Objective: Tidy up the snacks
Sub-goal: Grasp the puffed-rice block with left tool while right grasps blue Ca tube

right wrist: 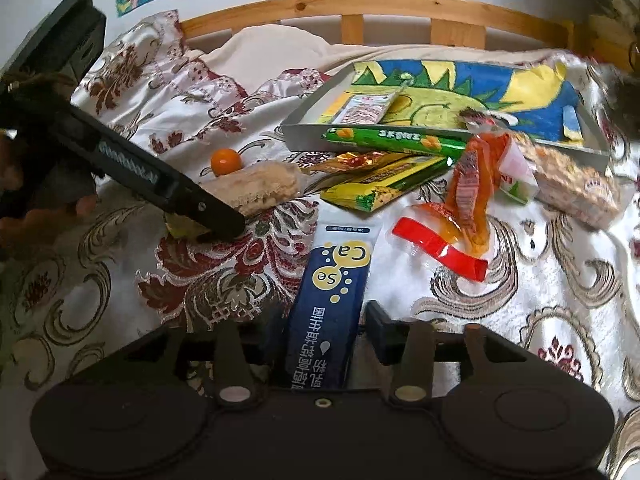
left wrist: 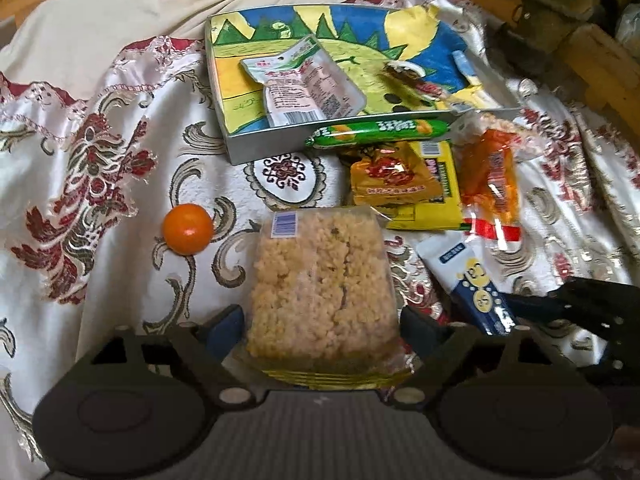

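The left tool [left wrist: 323, 322] stands wide, its two fingers on either side of the clear-wrapped puffed rice cake [left wrist: 322, 280]; in the left wrist view the pads look just beside the wrapper, and I cannot tell whether they press it. The cake lies on the embroidered bedspread [left wrist: 100, 152], with a small orange fruit [left wrist: 187, 229] at its 10 o'clock. At the cake's 12 o'clock sits the dinosaur-print tray [left wrist: 236, 80], holding a white pouch [left wrist: 304, 84] and a dark red-and-white packet [left wrist: 408, 76]. A green sausage stick [left wrist: 376, 131] lies against the tray's near wall, and a gold packet [left wrist: 394, 178] rests on a yellow packet [left wrist: 436, 208] at its 6 o'clock.

The right tool [right wrist: 326, 334] is also spread, the blue-and-white Ca sachet [right wrist: 332, 296] lying between its fingers with a gap on the right side. An orange wrapped snack [right wrist: 472, 188] lies at the sachet's 2 o'clock.
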Demonstrator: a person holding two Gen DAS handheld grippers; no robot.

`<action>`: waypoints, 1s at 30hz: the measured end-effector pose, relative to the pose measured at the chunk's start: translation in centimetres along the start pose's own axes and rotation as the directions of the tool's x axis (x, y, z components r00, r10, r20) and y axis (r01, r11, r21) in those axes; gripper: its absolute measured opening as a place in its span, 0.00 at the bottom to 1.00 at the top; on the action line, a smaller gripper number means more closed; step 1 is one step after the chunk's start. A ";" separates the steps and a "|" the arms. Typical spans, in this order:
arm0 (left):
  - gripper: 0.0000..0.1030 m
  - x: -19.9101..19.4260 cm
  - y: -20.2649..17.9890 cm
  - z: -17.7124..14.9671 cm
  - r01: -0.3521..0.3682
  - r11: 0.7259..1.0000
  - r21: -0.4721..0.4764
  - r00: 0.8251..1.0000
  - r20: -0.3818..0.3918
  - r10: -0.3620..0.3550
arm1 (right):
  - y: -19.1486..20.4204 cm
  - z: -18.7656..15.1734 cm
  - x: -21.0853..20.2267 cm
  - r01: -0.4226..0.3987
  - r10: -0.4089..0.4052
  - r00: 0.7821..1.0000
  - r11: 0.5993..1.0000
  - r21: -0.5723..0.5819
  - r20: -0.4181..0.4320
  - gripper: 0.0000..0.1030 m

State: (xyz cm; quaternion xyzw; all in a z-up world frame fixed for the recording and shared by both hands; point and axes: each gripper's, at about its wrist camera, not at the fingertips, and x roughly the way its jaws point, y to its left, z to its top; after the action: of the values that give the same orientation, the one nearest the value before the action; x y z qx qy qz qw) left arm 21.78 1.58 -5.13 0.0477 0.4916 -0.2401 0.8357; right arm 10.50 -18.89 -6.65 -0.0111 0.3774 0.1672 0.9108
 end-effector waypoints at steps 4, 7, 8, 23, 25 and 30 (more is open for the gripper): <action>0.86 0.6 -0.7 0.2 -0.048 0.999 0.023 0.999 0.003 0.048 | 0.4 -0.1 0.1 0.008 -0.008 1.000 1.000 -0.019 0.003 0.56; 0.76 0.8 -1.2 0.0 -0.076 0.997 0.018 0.997 0.007 0.076 | 0.7 -0.2 0.2 0.014 -0.014 1.000 0.999 -0.036 0.007 0.48; 0.76 0.7 -1.4 -0.1 -0.085 0.996 0.015 0.996 0.014 0.085 | 0.8 -0.2 0.2 0.018 -0.017 1.000 0.999 -0.039 0.010 0.43; 0.74 -3.5 -5.2 -5.8 -0.135 0.977 -0.166 0.982 0.106 0.154 | 1.8 -1.7 -2.5 0.107 -0.100 0.994 0.971 -0.214 0.044 0.33; 0.74 -4.0 -5.5 -6.4 -0.123 0.972 -0.199 0.982 0.115 0.148 | 1.7 -1.8 -2.9 0.122 -0.111 0.992 0.965 -0.234 0.060 0.33; 0.74 -5.1 -5.9 -7.6 -0.095 0.959 -0.265 0.980 0.146 0.138 | 1.6 -2.4 -4.2 0.150 -0.127 0.987 0.949 -0.277 0.100 0.33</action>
State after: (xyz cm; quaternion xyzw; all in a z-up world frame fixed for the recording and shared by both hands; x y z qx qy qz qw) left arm 11.04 0.56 -3.80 -0.0518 0.4450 -0.1276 0.8849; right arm 5.60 -18.97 -5.26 -0.1610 0.3107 0.1556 0.9238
